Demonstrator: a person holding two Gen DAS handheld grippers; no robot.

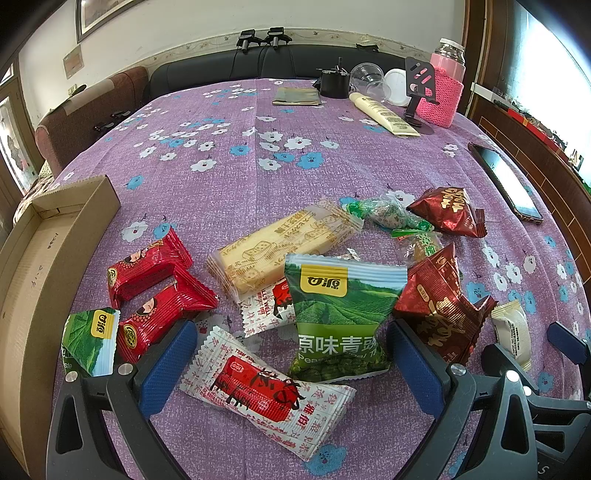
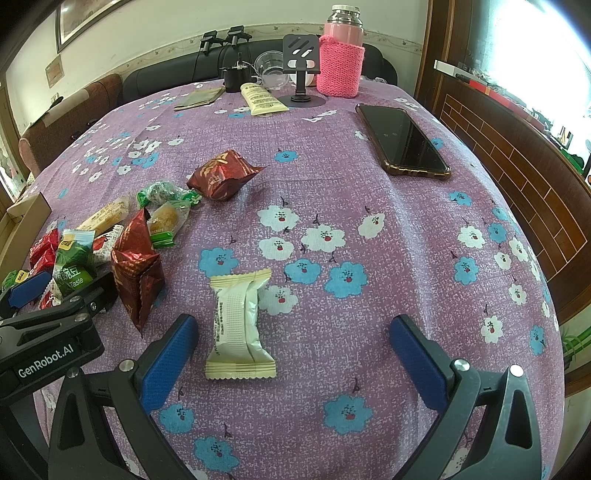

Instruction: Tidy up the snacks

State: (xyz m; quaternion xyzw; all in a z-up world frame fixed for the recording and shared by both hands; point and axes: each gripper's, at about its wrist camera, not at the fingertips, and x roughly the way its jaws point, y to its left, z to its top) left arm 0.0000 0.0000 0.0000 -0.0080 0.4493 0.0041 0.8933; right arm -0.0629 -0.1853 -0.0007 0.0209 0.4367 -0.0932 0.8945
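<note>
1. A home living room: a dark sofa (image 1: 236,66) runs along the far edge of the table, with a brown upholstered armchair (image 1: 88,107) at the far left corner
2. The table wears a purple flowered tablecloth (image 2: 332,184), a household cover, not a workbench surface
3. A framed picture (image 1: 99,14) hangs on the pale wall above a patterned border strip
4. Personal things crowd the far right corner: a pink flask in a knitted sleeve (image 2: 341,55), a cream tube (image 2: 262,98), a phone stand (image 2: 301,62)
5. A smartphone (image 2: 402,142) lies near the right edge, beside dark wood panelling (image 2: 517,166) under a bright window
</note>
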